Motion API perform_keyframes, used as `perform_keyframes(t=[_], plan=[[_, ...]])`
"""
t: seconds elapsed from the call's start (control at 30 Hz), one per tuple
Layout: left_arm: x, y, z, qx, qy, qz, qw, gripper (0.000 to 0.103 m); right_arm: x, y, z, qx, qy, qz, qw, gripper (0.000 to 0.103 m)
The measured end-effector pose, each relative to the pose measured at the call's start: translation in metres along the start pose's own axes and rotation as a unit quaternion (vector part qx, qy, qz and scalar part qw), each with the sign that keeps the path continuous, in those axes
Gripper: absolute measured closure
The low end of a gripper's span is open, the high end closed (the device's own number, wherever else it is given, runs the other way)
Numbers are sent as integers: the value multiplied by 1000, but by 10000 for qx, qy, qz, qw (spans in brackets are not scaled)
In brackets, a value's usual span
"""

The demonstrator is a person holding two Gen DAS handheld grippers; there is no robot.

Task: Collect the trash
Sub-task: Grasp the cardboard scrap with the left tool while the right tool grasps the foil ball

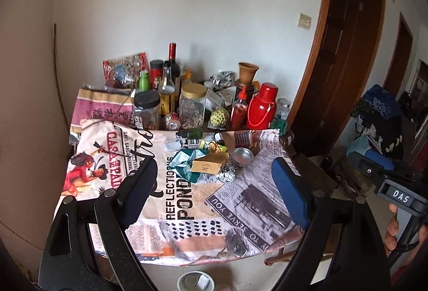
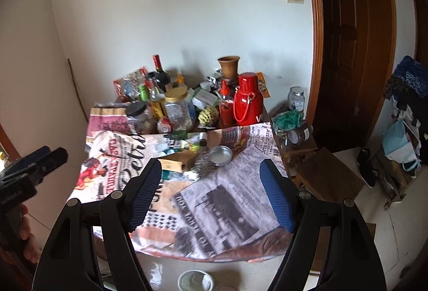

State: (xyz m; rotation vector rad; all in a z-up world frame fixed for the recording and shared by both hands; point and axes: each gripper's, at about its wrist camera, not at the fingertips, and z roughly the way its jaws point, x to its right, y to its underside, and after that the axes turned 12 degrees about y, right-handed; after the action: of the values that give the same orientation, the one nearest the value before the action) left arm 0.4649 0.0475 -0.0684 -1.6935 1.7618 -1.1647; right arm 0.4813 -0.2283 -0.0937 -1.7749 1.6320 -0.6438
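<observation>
While the left gripper (image 1: 214, 184) hangs over the table (image 1: 240, 210) with jaws apart and nothing between them, mid-table trash reads: tan carton (image 1: 210, 163), long axis left-right, atop a green wrapper (image 1: 182, 165); foil ball (image 1: 226, 174) beside it; tin (image 1: 242, 157), contents unclear. Bin (image 1: 195, 281) below the table edge.

Right view: right gripper (image 2: 211, 184) spread wide, unladen; carton (image 2: 175, 161) by its left finger; tin (image 2: 220, 155); jars behind, gold-lidded jar (image 2: 178, 109) partly filled.
</observation>
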Motion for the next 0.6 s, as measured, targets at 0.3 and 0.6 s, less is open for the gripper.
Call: perform_keyframes(t=[0.3,0.6], plan=[[-28,5,87,-942,-18,-110,9955,16,-4,-1,62,-680,36,-64,9977,30],[-66,0,168,-1805,509,287,9818,16,-27,-7,114,-1231,406,134,9915,30]])
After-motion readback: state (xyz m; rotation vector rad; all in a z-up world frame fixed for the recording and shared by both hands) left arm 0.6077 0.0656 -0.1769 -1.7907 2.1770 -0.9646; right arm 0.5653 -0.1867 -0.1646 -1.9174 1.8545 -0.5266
